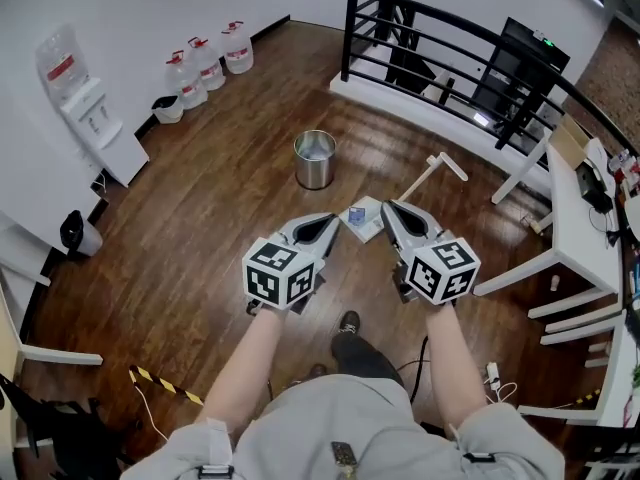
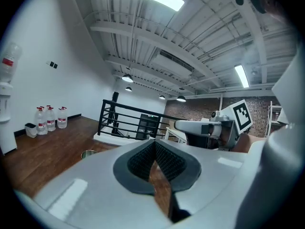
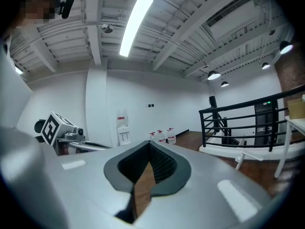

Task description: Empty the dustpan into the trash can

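**Entry: my left gripper (image 1: pixel 332 218) and right gripper (image 1: pixel 387 206), both empty, fingers pressed together.**

Dustpan (image 1: pixel 360 218): pale, down on the wooden floor (image 1: pixel 200 228), showing between my two tips in the head view. Its long handle (image 1: pixel 425 175) slants away to the right. Trash can (image 1: pixel 314 158): steel, upright, open-topped, near the pan, beyond it to the left. Step, as I judge it: the approach, nothing lifted yet. Next move calls for spreading one pair of fingers, reaching down to the handle, then keeping the pan level on the way to the can's rim.
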A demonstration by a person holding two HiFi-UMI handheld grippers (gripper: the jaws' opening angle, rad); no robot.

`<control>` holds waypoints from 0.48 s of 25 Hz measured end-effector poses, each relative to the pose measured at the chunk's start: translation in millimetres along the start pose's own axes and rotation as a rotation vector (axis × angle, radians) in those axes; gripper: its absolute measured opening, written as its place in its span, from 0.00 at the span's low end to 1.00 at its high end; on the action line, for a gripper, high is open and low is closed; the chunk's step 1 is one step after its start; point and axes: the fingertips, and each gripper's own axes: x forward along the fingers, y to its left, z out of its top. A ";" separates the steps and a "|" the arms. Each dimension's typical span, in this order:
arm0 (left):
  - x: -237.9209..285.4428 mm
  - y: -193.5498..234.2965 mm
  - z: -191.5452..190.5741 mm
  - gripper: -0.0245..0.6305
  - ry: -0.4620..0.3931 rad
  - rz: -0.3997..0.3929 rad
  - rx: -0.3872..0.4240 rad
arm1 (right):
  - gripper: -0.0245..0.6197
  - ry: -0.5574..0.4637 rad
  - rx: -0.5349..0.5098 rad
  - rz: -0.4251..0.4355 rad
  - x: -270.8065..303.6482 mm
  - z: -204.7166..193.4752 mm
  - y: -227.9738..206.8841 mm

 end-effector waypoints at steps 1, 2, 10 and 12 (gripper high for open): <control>9.1 8.2 1.0 0.04 0.005 -0.003 0.001 | 0.04 0.000 0.003 -0.002 8.7 -0.3 -8.4; 19.1 16.6 1.8 0.04 0.012 -0.005 0.003 | 0.04 0.001 0.006 -0.004 18.0 -0.8 -17.2; 121.1 84.4 24.9 0.04 0.091 -0.037 0.041 | 0.04 -0.024 0.052 0.003 110.7 16.1 -107.3; 146.7 100.0 34.8 0.04 0.108 -0.038 0.047 | 0.04 -0.034 0.050 0.013 133.8 27.2 -129.8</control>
